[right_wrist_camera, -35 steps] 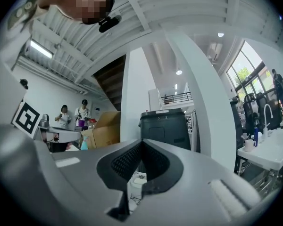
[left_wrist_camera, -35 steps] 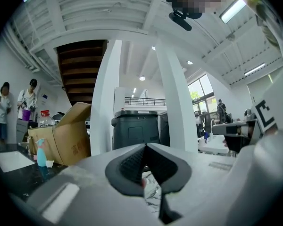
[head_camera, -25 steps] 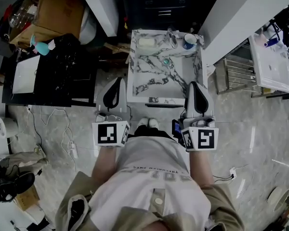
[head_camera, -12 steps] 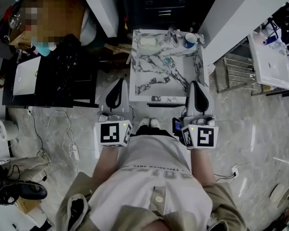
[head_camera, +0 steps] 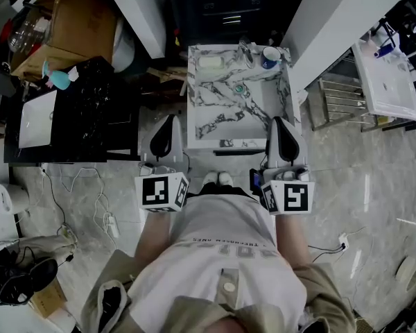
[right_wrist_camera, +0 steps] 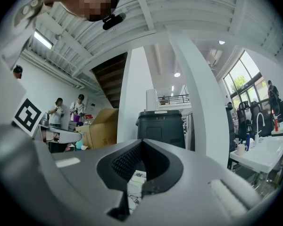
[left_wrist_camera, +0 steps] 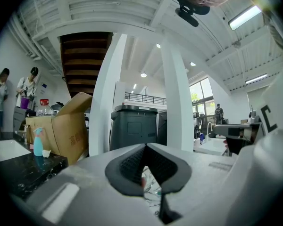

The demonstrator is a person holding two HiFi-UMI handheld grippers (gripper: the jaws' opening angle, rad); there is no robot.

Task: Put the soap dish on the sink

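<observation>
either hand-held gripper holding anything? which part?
Nothing held. Left hand-held gripper and right hand-held gripper are both shut and empty, in front of the sink. Soap dish sits untouched on its back left corner.

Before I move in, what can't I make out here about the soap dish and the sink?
Soap dish: seen in the head view only, too small to tell what lies in it.
Sink: in both gripper views the left claw and right claw cover all but a sliver of marble.
Small greenish thing on the sink: head view, too small to identify.
</observation>
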